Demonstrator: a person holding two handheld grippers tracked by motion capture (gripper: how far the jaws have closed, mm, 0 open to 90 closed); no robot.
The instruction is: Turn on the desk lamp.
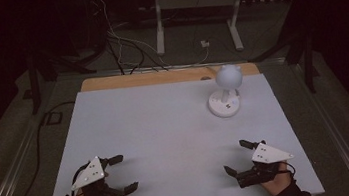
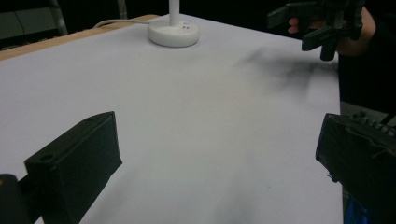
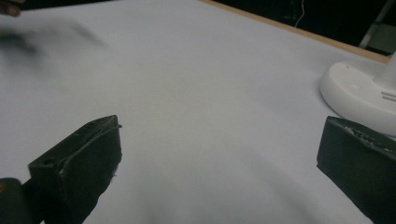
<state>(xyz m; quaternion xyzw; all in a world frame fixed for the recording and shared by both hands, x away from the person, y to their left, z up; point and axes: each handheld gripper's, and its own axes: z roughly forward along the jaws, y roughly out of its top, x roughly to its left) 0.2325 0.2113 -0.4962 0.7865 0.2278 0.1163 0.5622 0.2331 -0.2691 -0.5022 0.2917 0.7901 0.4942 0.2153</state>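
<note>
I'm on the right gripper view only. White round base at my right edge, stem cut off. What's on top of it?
Observer: A white ball-shaped head; it's a small desk lamp standing at the far right of the white table.
Operator: Where's the other claw?
Observer: The left claw hovers by the near left corner, open with nothing between its jaws.
Operator: And mine, seen from above?
Observer: The right claw is near the front edge on the right, jaws wide apart and empty, well short of the lamp.
Operator: Anything plugged into the lamp?
Observer: A white cable runs from behind its base toward the table's far wooden edge.
</note>
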